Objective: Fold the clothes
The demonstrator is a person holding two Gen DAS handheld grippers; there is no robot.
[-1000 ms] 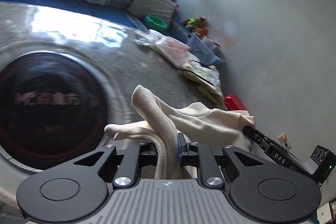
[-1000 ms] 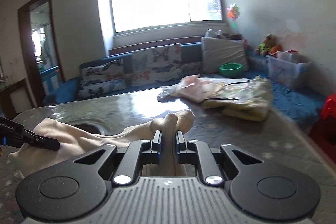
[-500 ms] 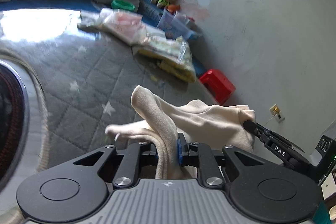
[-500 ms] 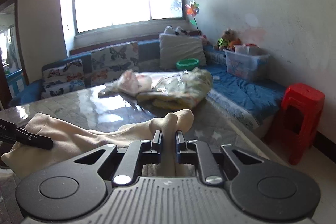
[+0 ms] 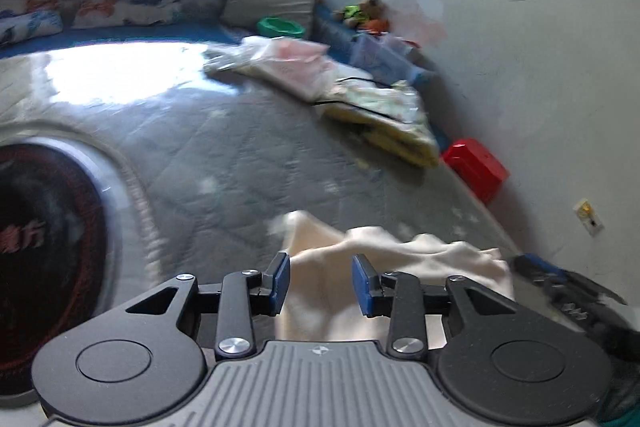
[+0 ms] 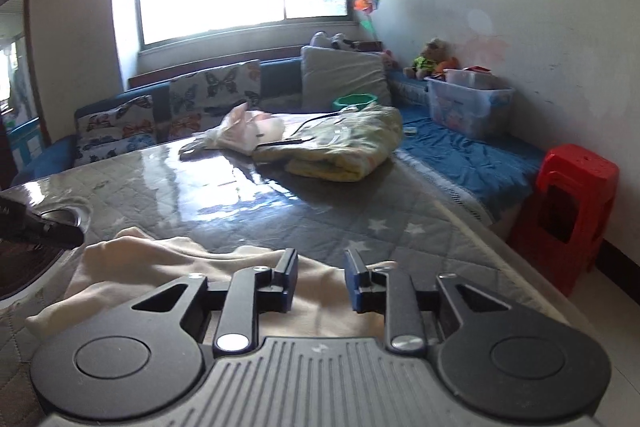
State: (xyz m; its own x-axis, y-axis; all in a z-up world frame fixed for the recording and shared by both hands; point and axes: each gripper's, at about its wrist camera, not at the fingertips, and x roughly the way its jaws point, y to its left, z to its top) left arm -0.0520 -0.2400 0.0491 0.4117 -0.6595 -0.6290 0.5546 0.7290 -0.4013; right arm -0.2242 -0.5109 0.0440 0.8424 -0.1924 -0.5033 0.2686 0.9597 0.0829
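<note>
A cream garment [image 5: 384, 267] lies loosely bunched on the grey quilted table [image 5: 240, 155] near its right edge. My left gripper [image 5: 320, 281] is open just above the cloth, which shows between its blue pads without being pinched. In the right wrist view the same cream garment [image 6: 168, 267] spreads flat below my right gripper [image 6: 321, 279], also open and holding nothing. The right gripper's tip [image 5: 560, 291] appears at the garment's right end in the left view; the left gripper's tip [image 6: 44, 231] shows at far left in the right view.
A folded yellow-green blanket [image 6: 340, 147] and a pink bundle in plastic [image 6: 244, 131] lie at the table's far end. A dark round inset [image 5: 44, 243] sits at the table's left. A red plastic stool [image 6: 568, 207] stands right of the table, a sofa with cushions [image 6: 200, 99] behind.
Both grippers were shut on folds of the cream garment and held it up; both have opened and the garment has dropped onto the table.
</note>
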